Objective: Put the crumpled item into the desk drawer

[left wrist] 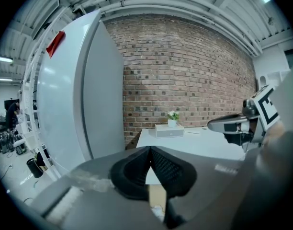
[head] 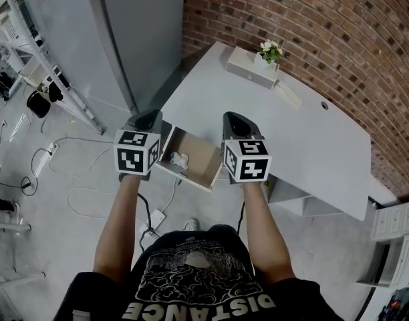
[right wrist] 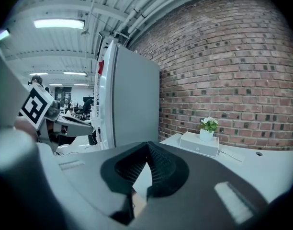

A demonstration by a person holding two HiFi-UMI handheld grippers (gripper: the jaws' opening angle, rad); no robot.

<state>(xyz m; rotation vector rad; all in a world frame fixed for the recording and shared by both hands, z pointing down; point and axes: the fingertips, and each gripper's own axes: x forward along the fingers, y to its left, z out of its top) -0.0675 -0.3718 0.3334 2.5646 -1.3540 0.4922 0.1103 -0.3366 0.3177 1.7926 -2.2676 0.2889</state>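
Already lying inside the drawer, toward its left end: crumpled item, pale, loose, gripped by nothing. Nothing else to be seen in the drawer. Judged all but done, with only the shutting left, if wanted at all.

Hovering just left of the drawer: left hand-held gripper, pads pressed together at the tips, pinching nothing. Hovering just right of the drawer: right hand-held gripper, likewise closed tip to tip and empty.

Risks from here:
- Could skew and jam the drawer by shoving at one corner only.
- Could trap the crumpled item between the drawer's rim and the surface above, if springy enough to ride up while sliding in.
- Could knock the open drawer sideways with either closed tip, so near on both flanks.

Well beyond the drawer, at the far edge by the brick wall: white box, shut, contents hidden. Standing on top of it: small potted plant, white flowers showing.
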